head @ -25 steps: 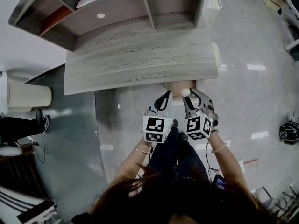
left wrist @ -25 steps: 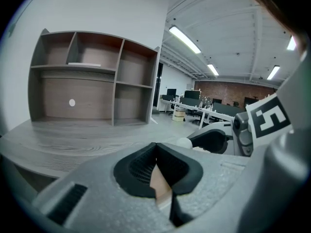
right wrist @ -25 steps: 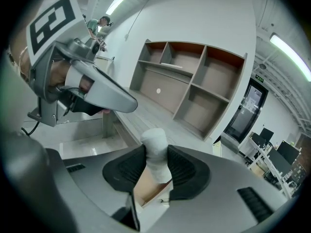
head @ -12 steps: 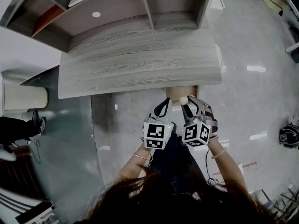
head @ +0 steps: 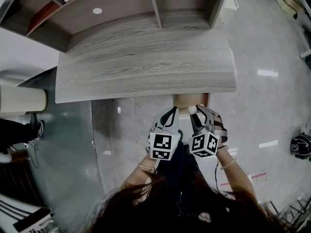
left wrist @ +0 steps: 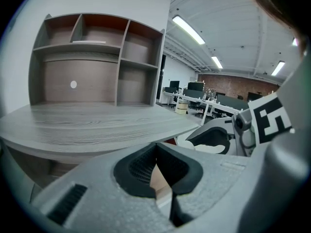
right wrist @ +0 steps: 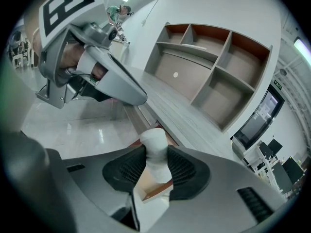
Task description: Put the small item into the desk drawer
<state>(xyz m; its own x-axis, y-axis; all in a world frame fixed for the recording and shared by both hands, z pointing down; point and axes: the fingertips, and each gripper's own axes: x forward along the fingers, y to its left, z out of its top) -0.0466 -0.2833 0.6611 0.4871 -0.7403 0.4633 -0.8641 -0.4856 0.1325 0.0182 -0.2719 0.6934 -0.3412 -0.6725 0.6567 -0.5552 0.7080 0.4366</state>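
The small white item (head: 193, 109) is a pale rounded lump that sticks up between the pads of my right gripper (head: 197, 111), which is shut on it. In the right gripper view the white item (right wrist: 154, 140) fills the gap in the right gripper (right wrist: 156, 166). An open tan drawer (head: 190, 100) juts out under the front edge of the grey wood desk (head: 146, 67), just beyond both grippers. My left gripper (head: 170, 111) hangs beside the right one, and in the left gripper view the left gripper (left wrist: 156, 152) shows its pads meeting with nothing between them.
A shelf hutch (head: 146, 8) with open compartments stands at the back of the desk. A cream cylinder (head: 22, 98) and a person's shoe (head: 35, 126) lie at the left. A dark round object (head: 301, 144) sits on the glossy floor at the right.
Both grippers have sunk in front of the desk edge, toward the open drawer. The white item stays held in the right gripper.
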